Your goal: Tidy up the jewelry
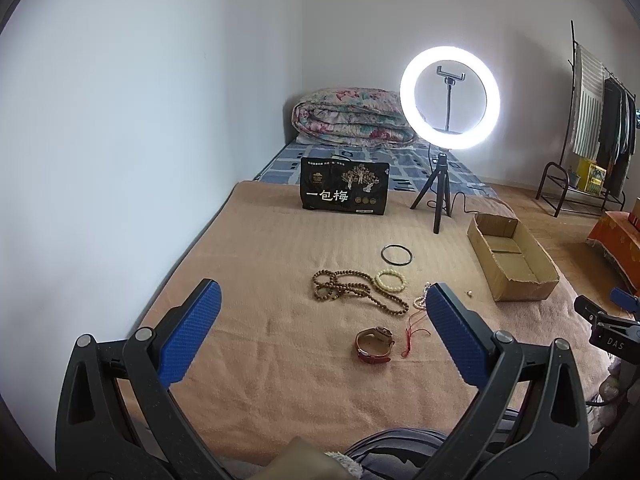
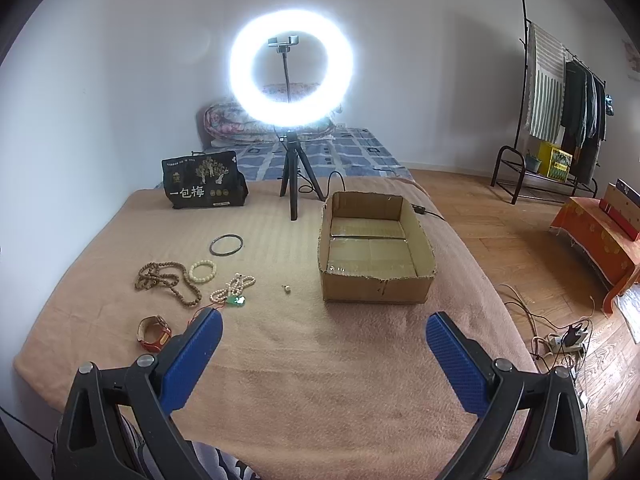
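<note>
Cardboard box — near blanket edge

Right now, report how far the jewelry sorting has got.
Done: nothing; the brown cardboard box is empty. In hand: nothing; the left gripper and right gripper are open. Left on the tan blanket: black bangle, brown bead necklace, cream bead bracelet, red-strapped watch.

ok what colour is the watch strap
Red strap on the watch, clearest in the left wrist view.
</note>
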A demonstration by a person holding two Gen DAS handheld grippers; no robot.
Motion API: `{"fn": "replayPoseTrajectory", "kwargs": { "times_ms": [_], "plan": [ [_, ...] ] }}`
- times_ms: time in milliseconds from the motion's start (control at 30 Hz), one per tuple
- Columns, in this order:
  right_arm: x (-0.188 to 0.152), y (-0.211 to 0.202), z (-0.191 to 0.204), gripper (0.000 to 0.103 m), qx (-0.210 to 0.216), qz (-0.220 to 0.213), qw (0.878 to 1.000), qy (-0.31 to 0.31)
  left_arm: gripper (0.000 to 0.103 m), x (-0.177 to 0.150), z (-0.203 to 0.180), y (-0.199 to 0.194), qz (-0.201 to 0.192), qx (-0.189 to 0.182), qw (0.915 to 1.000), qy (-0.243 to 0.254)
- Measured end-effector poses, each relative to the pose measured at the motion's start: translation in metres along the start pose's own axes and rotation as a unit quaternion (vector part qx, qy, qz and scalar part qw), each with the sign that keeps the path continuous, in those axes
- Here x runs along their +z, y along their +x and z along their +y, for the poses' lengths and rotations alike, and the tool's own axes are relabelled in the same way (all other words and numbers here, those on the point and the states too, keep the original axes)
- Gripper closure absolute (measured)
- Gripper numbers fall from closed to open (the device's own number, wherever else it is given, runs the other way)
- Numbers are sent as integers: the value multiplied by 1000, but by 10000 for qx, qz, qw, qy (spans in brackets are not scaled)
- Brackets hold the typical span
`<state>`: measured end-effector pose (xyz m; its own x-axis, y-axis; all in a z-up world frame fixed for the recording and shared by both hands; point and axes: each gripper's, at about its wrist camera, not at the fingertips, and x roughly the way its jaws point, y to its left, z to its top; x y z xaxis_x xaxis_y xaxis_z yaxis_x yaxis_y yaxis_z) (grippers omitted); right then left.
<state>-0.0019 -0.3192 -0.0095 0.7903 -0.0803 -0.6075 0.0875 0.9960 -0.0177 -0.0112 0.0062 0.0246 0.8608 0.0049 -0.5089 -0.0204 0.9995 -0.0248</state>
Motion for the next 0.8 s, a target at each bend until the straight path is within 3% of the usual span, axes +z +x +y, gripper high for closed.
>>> {"fn": "replayPoseTrajectory", "kwargs": {
  "times_ms": [800],
  "plan": [
    [0,2,-5,0,-13,39,9999,100,0,-2,-2,1,-18,-2,10000,3]
  ]
}}
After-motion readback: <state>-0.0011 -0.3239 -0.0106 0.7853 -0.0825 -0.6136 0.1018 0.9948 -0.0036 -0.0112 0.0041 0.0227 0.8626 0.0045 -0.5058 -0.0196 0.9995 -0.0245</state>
